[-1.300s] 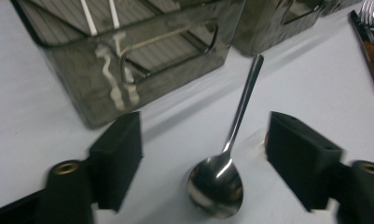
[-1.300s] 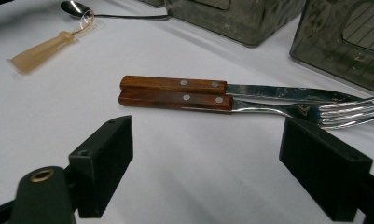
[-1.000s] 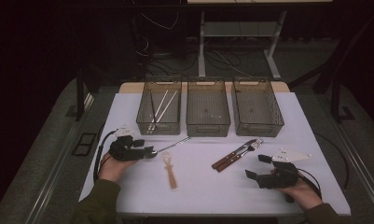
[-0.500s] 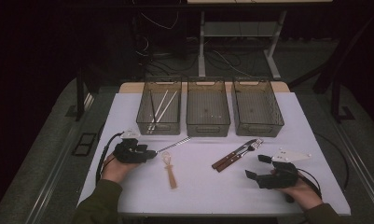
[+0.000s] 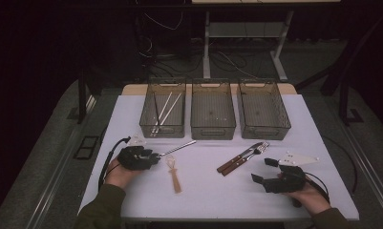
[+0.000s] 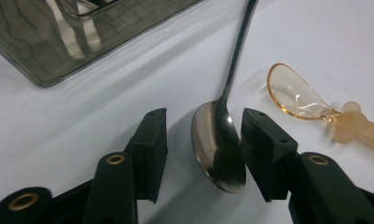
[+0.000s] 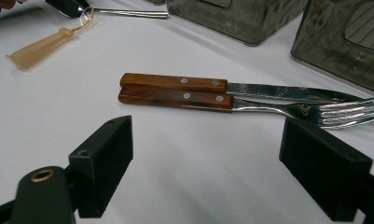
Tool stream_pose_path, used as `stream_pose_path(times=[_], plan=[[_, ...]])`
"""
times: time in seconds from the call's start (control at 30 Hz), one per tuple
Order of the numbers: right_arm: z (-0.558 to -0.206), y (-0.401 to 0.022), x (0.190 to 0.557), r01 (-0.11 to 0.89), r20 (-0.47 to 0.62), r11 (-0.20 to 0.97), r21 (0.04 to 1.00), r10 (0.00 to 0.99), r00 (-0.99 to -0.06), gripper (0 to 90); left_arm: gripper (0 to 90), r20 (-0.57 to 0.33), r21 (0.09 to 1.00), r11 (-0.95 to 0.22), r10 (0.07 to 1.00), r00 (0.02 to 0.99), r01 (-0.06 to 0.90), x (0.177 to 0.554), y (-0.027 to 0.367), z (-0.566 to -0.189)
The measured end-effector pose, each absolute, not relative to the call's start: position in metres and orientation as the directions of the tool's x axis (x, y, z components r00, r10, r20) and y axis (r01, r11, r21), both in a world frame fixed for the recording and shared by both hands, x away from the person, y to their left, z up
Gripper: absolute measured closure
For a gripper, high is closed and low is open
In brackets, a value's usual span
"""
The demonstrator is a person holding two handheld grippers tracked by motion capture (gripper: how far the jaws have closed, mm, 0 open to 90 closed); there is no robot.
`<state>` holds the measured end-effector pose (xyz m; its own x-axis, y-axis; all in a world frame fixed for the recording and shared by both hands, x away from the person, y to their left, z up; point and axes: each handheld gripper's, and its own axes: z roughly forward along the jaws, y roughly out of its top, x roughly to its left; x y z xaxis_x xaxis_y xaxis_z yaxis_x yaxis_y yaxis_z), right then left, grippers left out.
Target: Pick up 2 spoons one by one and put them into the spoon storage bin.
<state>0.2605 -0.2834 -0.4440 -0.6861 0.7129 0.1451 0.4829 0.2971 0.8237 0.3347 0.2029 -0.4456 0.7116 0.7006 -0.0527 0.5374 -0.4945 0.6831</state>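
White table [image 5: 294,129] | left gripper [image 6: 204,135] closing around metal spoon [image 6: 218,144], gap remains | right gripper [image 7: 205,163] wide open, empty

The left gripper [image 6: 201,140] sits low over the white counter [image 6: 105,98] with the bowl of a metal spoon [image 6: 218,144] between its 2 black jaws. The jaws have just been closing. The jaw on the right of the view lies against the rim of the bowl, while the other stands clear of it, a strip of counter between. The spoon's handle runs away to the top edge. Just beside it lies a translucent amber plastic spoon [image 6: 299,95], bowl upward. A smoky transparent bin [image 6: 82,37] fills the upper left corner.
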Motion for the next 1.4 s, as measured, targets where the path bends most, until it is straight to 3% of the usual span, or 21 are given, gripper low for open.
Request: stream_pose_path(times=[0.23, 0.6, 1.0, 1.4], plan=[[-0.444, -0.284, 0.260, 0.480, 0.143, 0.297, 0.825, 0.713, -0.687, 17.6, 63.6, -0.063, 0.679, -0.500, 0.690, 0.721, 0.537, 0.333, 0.203, -0.445], [-0.443, -0.284, 0.260, 0.480, 0.143, 0.298, 0.825, 0.711, -0.688, 17.6, 80.6, -0.157, 0.680, -0.454, 0.677, 0.719, 0.576, 0.335, 0.205, -0.446], [-0.443, -0.284, 0.260, 0.478, 0.143, 0.297, 0.827, 0.710, -0.689, 17.6, 84.8, -0.170, 0.686, -0.434, 0.685, 0.708, 0.584, 0.335, 0.206, -0.446], [-0.443, -0.284, 0.260, 0.480, 0.148, 0.296, 0.826, 0.708, -0.690, 17.5, 84.9, -0.173, 0.759, -0.351, 0.703, 0.690, 0.548, 0.333, 0.214, -0.432]])
